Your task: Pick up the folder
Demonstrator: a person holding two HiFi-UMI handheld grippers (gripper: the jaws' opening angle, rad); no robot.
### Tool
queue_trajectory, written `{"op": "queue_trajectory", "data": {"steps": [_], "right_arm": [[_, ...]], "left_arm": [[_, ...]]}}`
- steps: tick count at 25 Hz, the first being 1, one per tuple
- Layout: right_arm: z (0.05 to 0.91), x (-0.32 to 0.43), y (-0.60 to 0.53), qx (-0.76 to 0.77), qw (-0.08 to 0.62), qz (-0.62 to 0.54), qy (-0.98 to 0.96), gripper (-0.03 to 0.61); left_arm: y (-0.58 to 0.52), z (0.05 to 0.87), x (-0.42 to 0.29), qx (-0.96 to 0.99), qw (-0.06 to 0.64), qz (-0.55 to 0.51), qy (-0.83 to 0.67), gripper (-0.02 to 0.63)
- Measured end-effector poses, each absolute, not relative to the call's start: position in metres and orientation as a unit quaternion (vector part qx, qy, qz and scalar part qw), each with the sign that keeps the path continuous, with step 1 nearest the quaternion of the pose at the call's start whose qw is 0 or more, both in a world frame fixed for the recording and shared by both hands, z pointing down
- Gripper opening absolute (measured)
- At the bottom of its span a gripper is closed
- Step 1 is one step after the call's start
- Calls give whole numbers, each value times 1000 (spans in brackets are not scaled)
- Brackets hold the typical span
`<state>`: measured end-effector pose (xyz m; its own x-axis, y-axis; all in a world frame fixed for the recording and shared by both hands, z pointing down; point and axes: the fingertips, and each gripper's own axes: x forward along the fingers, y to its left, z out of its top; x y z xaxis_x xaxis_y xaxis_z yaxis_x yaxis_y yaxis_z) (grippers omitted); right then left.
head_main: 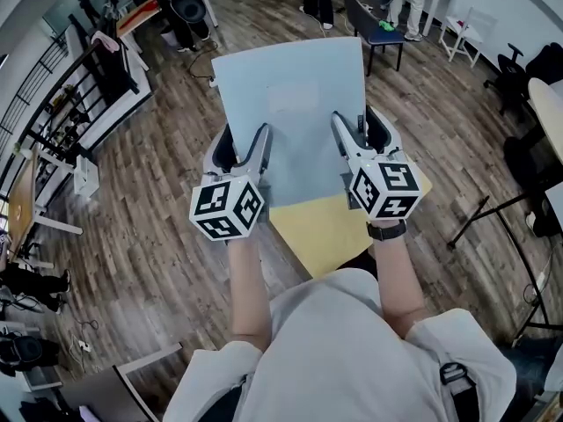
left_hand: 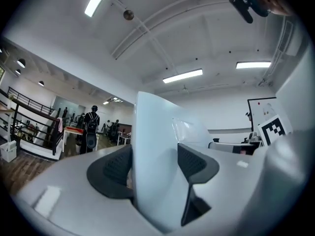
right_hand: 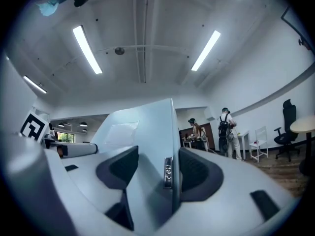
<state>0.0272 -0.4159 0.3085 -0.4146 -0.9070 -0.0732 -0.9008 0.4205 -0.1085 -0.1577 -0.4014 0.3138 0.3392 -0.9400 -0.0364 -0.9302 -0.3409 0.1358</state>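
The folder (head_main: 290,104) is a pale blue-grey, thick file with a clear label pocket, held in the air over a yellow table top (head_main: 321,231). My left gripper (head_main: 242,148) clamps its near left edge and my right gripper (head_main: 362,130) its near right edge. In the left gripper view the folder (left_hand: 157,141) stands on edge between the dark pads (left_hand: 115,168), which press on both its faces; that gripper (left_hand: 155,163) is shut on it. The right gripper view shows the folder (right_hand: 142,127) and its metal edge fitting (right_hand: 168,172) squeezed in the shut gripper (right_hand: 157,171).
Below lies wood-plank flooring. A dark blue bench (head_main: 374,29) and white chairs (head_main: 466,33) stand ahead, a black railing (head_main: 79,86) with desks at the left, a table frame (head_main: 493,214) at the right. People stand at the far end of the room (right_hand: 226,132).
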Motion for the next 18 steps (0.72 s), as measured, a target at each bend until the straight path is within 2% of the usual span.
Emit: {"op": "queue_trajectory", "data": {"steps": [5,18], "right_arm": [[286,34,-408,-535,71,2,842,258],[294,30,-404,-531,56,-2,846,258]], "left_arm": [[-394,294,-150,815,19,-69,-575,295],[-387,304,-154,811,30,-62,-581,295]]}}
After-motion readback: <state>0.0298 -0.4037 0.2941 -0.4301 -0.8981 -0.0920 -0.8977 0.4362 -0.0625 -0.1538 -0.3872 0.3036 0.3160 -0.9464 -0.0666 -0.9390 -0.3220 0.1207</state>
